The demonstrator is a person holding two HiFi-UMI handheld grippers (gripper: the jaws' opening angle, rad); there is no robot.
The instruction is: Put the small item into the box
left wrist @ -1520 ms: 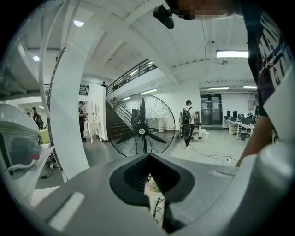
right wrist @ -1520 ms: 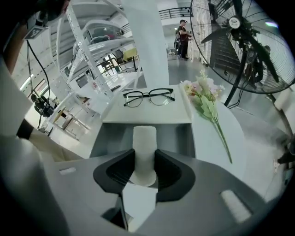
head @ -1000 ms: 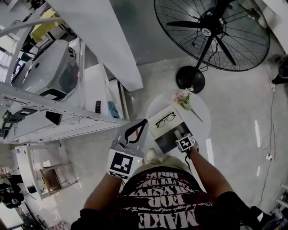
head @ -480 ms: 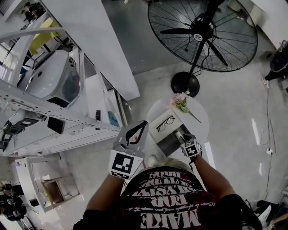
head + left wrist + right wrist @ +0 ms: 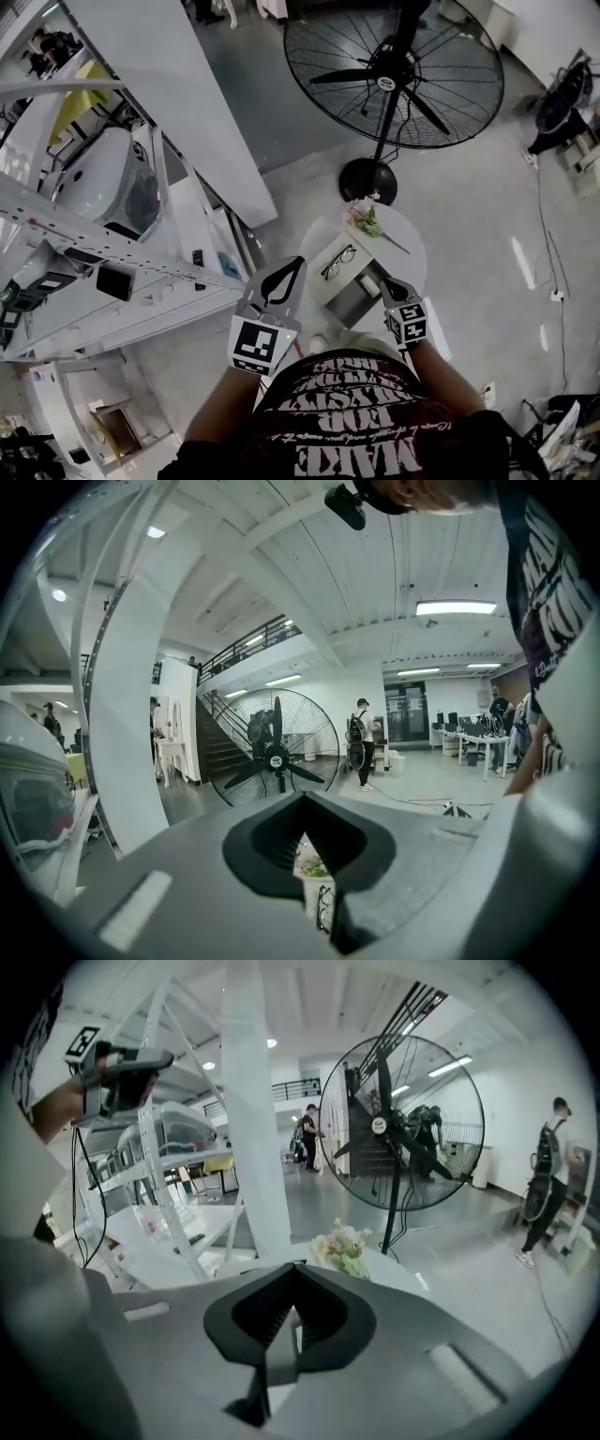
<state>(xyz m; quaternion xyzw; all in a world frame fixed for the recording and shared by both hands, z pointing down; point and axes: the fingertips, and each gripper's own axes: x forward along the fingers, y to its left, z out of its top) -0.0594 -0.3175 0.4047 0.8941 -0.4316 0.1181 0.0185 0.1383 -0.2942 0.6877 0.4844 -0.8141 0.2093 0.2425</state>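
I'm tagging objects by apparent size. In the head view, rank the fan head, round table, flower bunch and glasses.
1. fan head, nearer the camera
2. round table
3. flower bunch and glasses: too alike to rank

table [image 5: 415, 265]: set right of the shelving [image 5: 141, 272]
box [image 5: 359, 298]: placed on the table's near side
glasses [image 5: 337, 262]: laid just beyond the box
flowers [image 5: 364, 221]: laid at the table's far edge
fan [image 5: 394, 75]: stood behind the table
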